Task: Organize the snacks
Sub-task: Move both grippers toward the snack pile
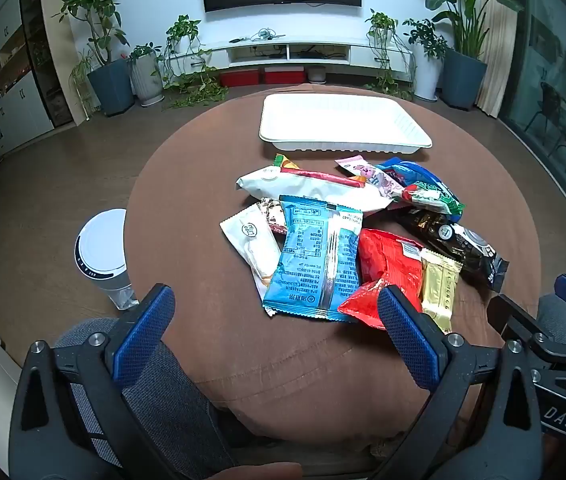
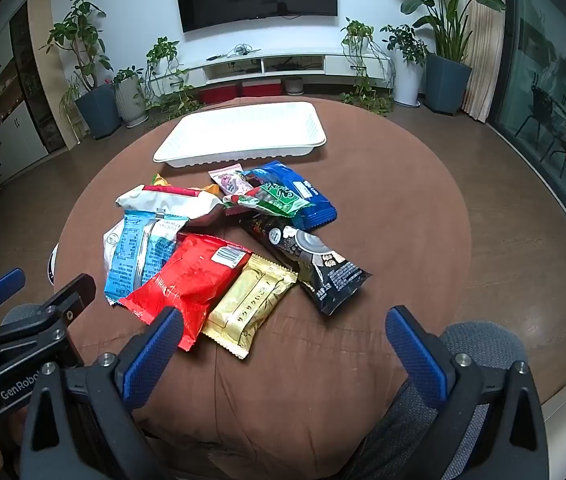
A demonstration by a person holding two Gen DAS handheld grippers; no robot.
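Several snack packets lie in a loose heap on a round brown-clothed table (image 1: 187, 208): a light blue packet (image 1: 315, 264), a red packet (image 1: 391, 272), a gold packet (image 2: 249, 304), a black packet (image 2: 315, 264), a white packet (image 1: 307, 188) and a dark blue packet (image 2: 303, 190). Behind the heap stands a white tray (image 1: 343, 126) with nothing in it, also in the right wrist view as the tray (image 2: 243, 134). My left gripper (image 1: 277, 308) hangs open over the table's near edge. My right gripper (image 2: 285, 328) is open too, just short of the gold packet.
A white bin (image 1: 103, 256) stands on the floor left of the table. The right gripper's body (image 1: 543, 332) shows at the right edge of the left view. A grey seat (image 2: 483, 344) lies below. Potted plants (image 1: 107, 76) and a TV shelf (image 1: 291, 54) line the far wall.
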